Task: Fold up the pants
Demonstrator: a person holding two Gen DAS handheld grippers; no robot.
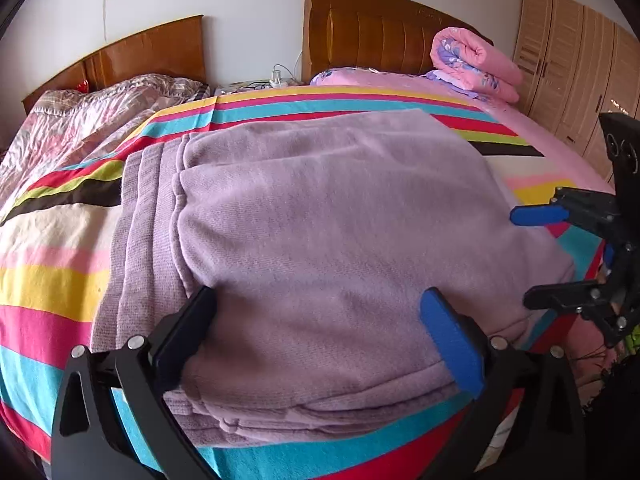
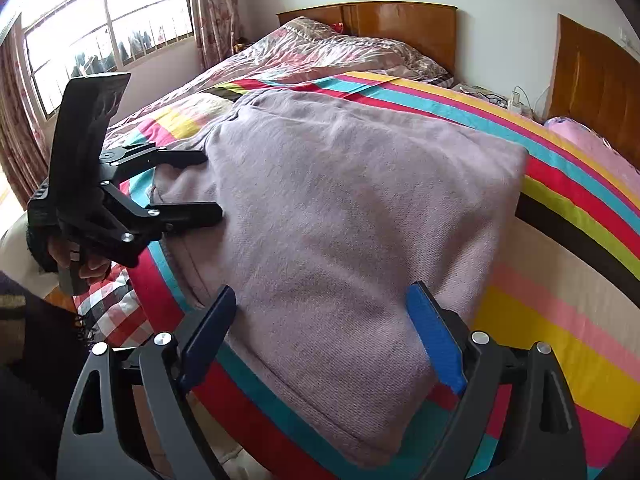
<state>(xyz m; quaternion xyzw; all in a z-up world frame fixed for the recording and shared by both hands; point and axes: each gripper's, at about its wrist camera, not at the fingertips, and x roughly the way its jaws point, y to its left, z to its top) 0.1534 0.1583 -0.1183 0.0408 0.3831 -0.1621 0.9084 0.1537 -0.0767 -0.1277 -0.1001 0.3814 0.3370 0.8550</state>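
Note:
The lilac pants (image 1: 320, 208) lie folded into a thick rectangle on the striped sheet (image 1: 52, 280), with several layered edges showing at the left. My left gripper (image 1: 318, 294) hovers over the near edge of the pants with its jaws wide open and nothing pinched. My right gripper (image 1: 522, 258) stands open at the pants' right side. In the right wrist view the pants (image 2: 340, 200) fill the middle. There my right gripper (image 2: 320, 288) is open above their near corner, and my left gripper (image 2: 212, 186), held by a hand, is open at their left edge.
The bed's wooden headboard (image 1: 380, 28) stands at the back with a rolled pink quilt (image 1: 472, 60) before it. A wardrobe (image 1: 580, 76) is at the right. A floral quilt (image 2: 320, 52) covers a second bed, by the window (image 2: 100, 20). A checked cloth (image 2: 112, 308) hangs low at the left.

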